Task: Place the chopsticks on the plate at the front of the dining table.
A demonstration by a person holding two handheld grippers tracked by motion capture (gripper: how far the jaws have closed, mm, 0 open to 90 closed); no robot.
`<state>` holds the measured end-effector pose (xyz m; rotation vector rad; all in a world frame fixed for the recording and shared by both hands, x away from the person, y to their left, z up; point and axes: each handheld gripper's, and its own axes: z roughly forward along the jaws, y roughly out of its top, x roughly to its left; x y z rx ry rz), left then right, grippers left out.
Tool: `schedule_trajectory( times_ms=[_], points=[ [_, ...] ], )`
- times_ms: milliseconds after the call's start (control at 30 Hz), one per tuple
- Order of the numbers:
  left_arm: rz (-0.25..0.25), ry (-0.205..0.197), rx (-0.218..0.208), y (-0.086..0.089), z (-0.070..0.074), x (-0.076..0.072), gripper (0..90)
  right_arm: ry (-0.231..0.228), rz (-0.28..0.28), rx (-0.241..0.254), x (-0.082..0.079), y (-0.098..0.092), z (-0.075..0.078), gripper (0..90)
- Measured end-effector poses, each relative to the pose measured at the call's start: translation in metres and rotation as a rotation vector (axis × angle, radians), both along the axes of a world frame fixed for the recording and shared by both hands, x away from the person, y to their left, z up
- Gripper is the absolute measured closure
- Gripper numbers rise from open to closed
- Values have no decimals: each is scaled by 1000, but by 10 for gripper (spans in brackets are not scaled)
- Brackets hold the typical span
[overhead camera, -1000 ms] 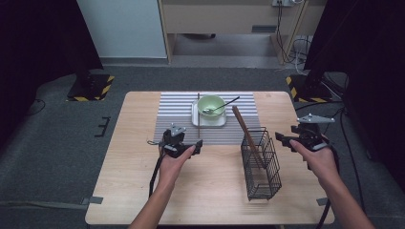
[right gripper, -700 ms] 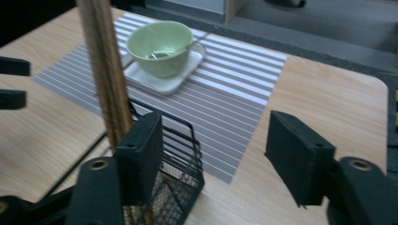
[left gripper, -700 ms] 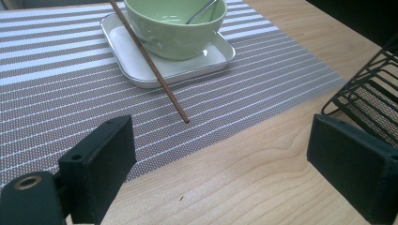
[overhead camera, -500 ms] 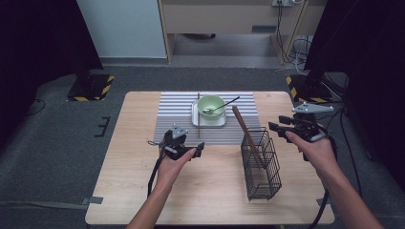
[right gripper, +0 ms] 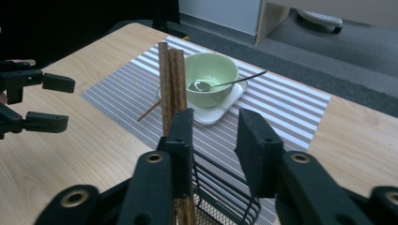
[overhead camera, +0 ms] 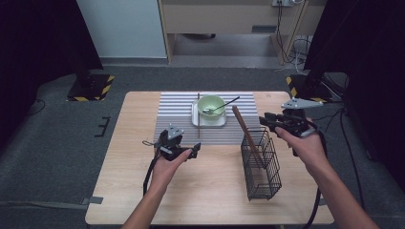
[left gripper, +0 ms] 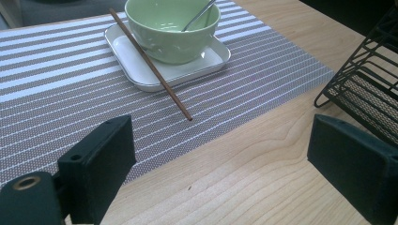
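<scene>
The left gripper [overhead camera: 190, 153] hovers low over the bare table [overhead camera: 119, 191] near the mat's [overhead camera: 172, 112] front edge, jaws wide apart with nothing between them. Ahead of it a chopstick [left gripper: 151, 65] lies across the white tray's [left gripper: 126, 51] rim, tip on the mat, touching the green bowl [overhead camera: 211, 106] that holds a spoon [overhead camera: 220, 106]. Right of the mat stands the wire basket [overhead camera: 260, 164] with a wooden stick [overhead camera: 244, 131] leaning out of it. Further right, the right gripper [overhead camera: 265, 120] is held above the table beside the basket's top; its jaws have just been closing and stand partly closed, a gap between them, gripping nothing, the stick just outside one jaw.
</scene>
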<state>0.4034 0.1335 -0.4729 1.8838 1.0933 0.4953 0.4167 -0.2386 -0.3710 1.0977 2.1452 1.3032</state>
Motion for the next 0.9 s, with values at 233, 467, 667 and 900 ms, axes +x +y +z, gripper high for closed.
schedule_trajectory(
  times_ms=[233, 467, 667, 900],
  points=[
    [-1, 3, 5, 5, -2, -3, 81, -7, 38, -11, 3, 17, -5, 773],
    [-3, 0, 9, 8, -4, -5, 89, 25, 54, -34, 10, 33, -12, 728],
    [-13, 2, 17, 5, -7, -7, 92, 44, 31, -47, 18, 45, -18, 627],
    [-20, 2, 24, 4, -10, -8, 91, 32, 25, -70, 22, 54, -21, 619]
  ],
)
